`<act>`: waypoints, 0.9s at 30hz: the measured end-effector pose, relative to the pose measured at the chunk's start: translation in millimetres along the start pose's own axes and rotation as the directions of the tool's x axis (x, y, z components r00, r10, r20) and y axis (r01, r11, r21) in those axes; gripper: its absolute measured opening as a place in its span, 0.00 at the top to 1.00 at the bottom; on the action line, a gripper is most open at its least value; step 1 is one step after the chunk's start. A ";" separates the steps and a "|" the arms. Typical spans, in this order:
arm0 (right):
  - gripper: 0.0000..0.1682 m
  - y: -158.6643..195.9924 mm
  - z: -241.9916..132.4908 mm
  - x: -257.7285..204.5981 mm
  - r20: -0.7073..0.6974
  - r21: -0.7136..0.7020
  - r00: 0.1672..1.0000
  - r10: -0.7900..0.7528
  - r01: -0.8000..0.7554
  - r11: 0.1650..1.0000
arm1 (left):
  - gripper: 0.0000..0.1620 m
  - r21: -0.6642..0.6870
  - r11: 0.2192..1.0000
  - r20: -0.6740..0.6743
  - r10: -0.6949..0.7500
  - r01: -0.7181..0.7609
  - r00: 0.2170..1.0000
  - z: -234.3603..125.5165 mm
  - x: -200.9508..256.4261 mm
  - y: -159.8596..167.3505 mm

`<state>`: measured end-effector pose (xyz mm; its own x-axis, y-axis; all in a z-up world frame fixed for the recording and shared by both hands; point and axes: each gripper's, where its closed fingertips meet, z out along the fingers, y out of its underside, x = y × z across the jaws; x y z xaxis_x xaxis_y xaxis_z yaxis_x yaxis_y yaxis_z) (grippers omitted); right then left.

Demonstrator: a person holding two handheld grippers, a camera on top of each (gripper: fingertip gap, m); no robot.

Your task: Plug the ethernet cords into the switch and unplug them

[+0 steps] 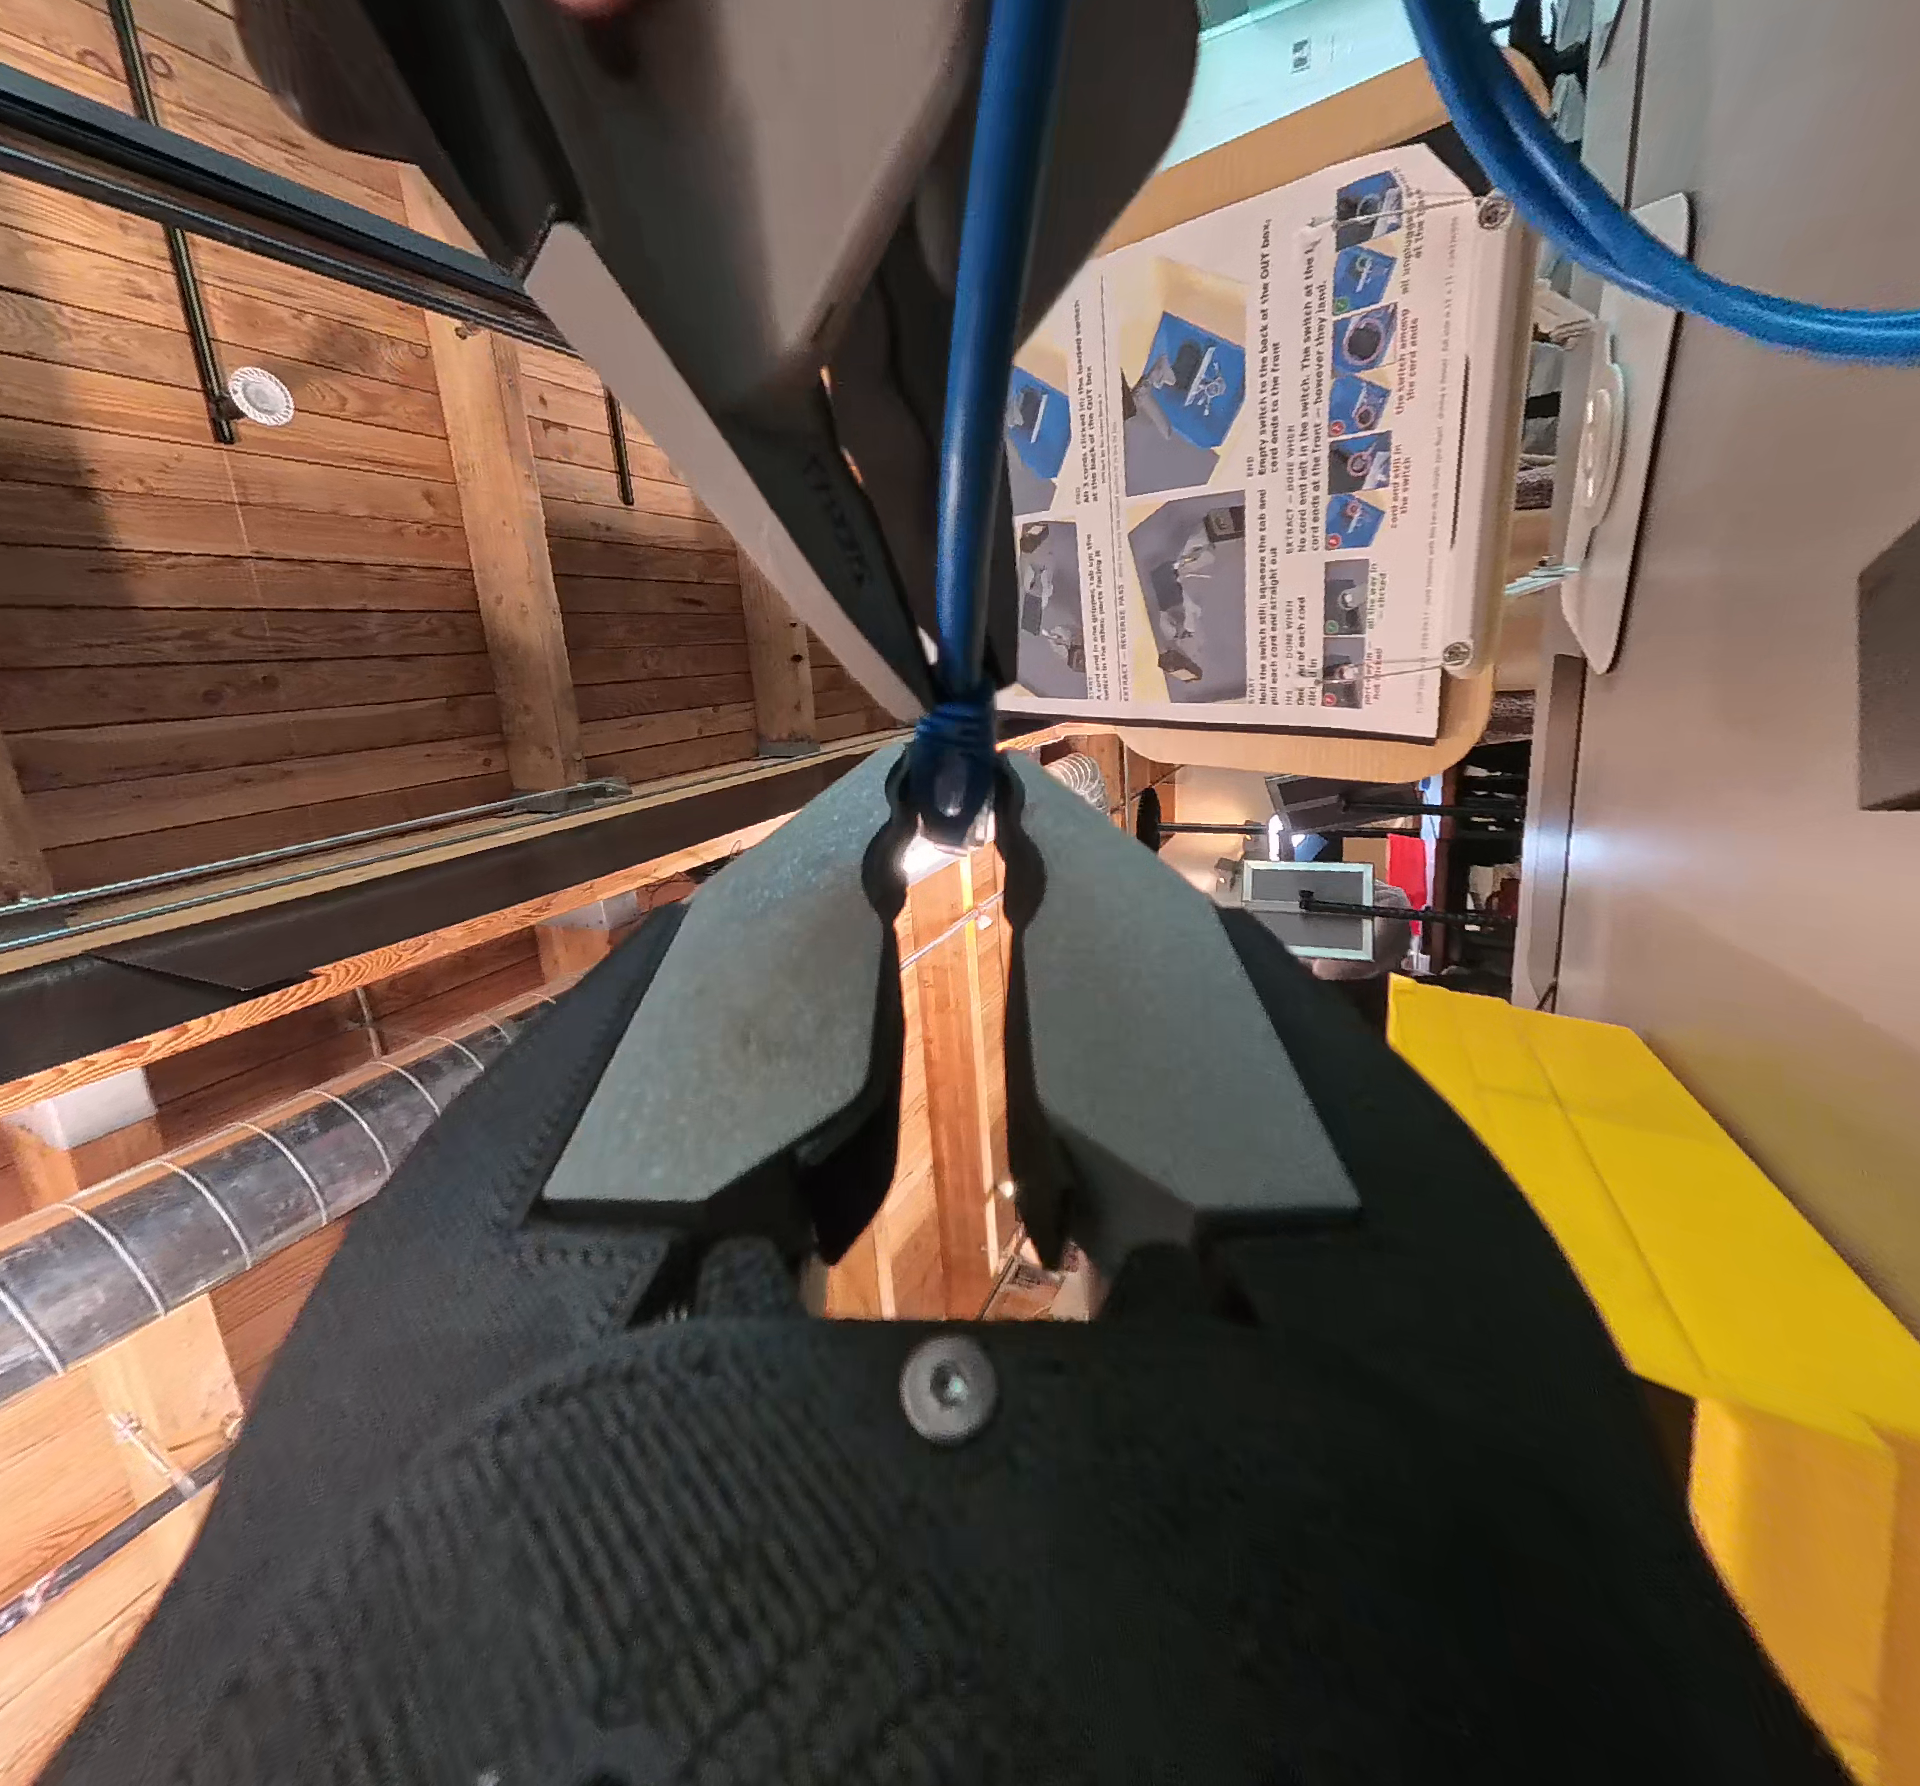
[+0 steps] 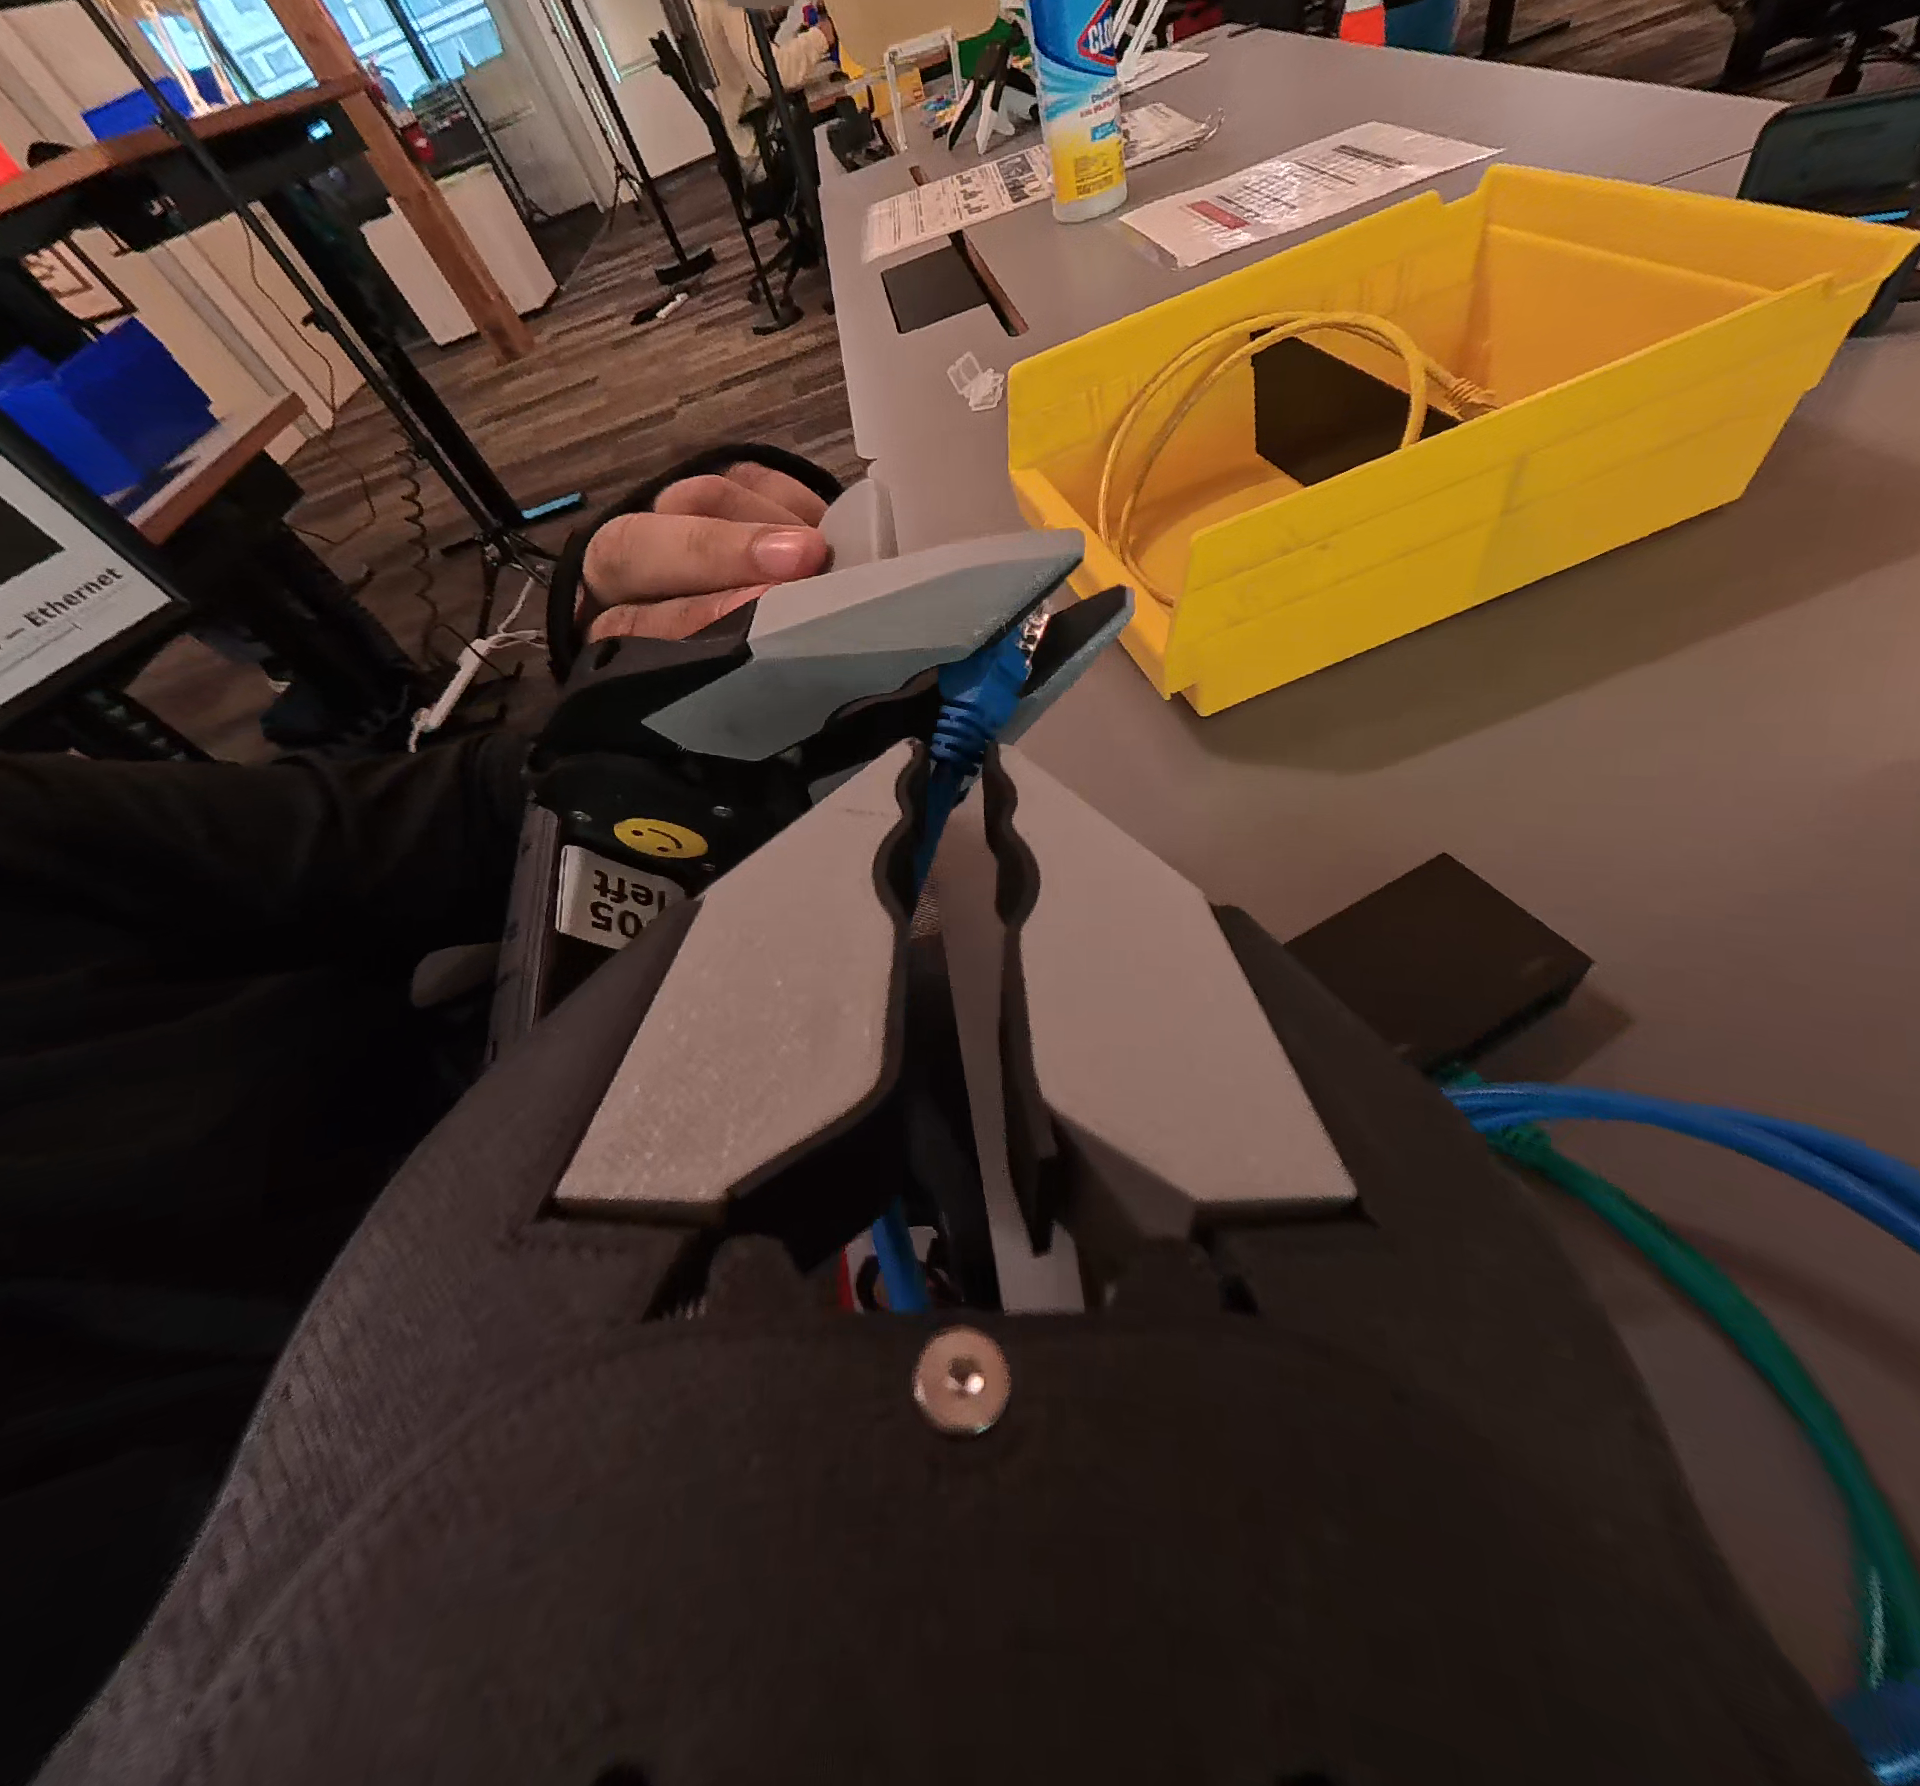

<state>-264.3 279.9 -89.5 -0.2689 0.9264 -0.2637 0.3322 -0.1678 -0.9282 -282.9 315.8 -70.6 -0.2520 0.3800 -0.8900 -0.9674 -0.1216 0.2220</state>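
**A:** Nearest first: what has the cord?

**B:** Both do. The left gripper point(image 1: 951, 806) is clamped on the blue ethernet cord's plug point(image 1: 948, 791), held in the air just off the near corner of the yellow bin point(image 2: 1455, 531). The right gripper point(image 2: 961, 780) pinches the blue ethernet cord point(image 2: 961, 734) just behind its boot.

**A:** So which step?

**B:** I'd judge a regrasp between hands before plugging in; the plug is in no port.

**A:** And the switch?

**B:** A black switch point(image 2: 1444, 957) lies on the grey table point(image 2: 1558, 749), nearer us than the bin, a green cord point(image 2: 1714, 1289) running up to it. Another black box point(image 2: 1320, 417) sits inside the bin with a yellow cord point(image 2: 1153, 417).

**A:** Next?

**B:** Probably one gripper lets go, then the plug must be turned square to a port.
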 end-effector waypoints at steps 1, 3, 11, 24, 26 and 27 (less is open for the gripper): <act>0.96 0.8 -0.3 1.1 -0.013 -0.007 1.000 -0.010 0.010 1.000 | 0.93 0.003 1.000 -0.008 -0.010 0.010 1.000 0.5 1.7 -0.5; 0.97 2.5 -0.9 3.6 -0.038 -0.025 0.999 -0.032 0.031 0.999 | 0.93 0.006 0.999 -0.030 -0.054 0.054 0.998 1.3 5.4 -1.1; 0.88 11.9 1.4 -3.7 0.072 -0.070 0.994 0.085 -0.079 0.994 | 0.93 0.014 1.000 -0.020 -0.013 0.014 1.000 0.0 6.5 -4.8; 0.97 24.9 1.0 18.9 -0.065 -0.155 0.996 -0.057 0.046 0.987 | 0.88 0.077 0.961 -0.244 -0.239 0.264 0.940 -6.8 21.7 -11.8; 0.97 30.8 -0.7 24.6 -0.135 -0.224 0.979 -0.155 0.122 0.967 | 0.89 0.091 0.937 -0.325 -0.293 0.338 0.899 -11.3 25.0 -13.1; 0.96 32.4 -1.2 26.5 -0.161 -0.251 0.965 -0.206 0.162 0.954 | 0.89 0.094 0.924 -0.355 -0.316 0.370 0.880 -13.0 25.2 -12.8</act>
<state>-259.6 299.4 -126.2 -0.1823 0.9830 -0.0206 0.5003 0.0747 -0.8626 -276.6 315.0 -101.1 0.0929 0.0469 -0.9946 -0.9896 0.1142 -0.0870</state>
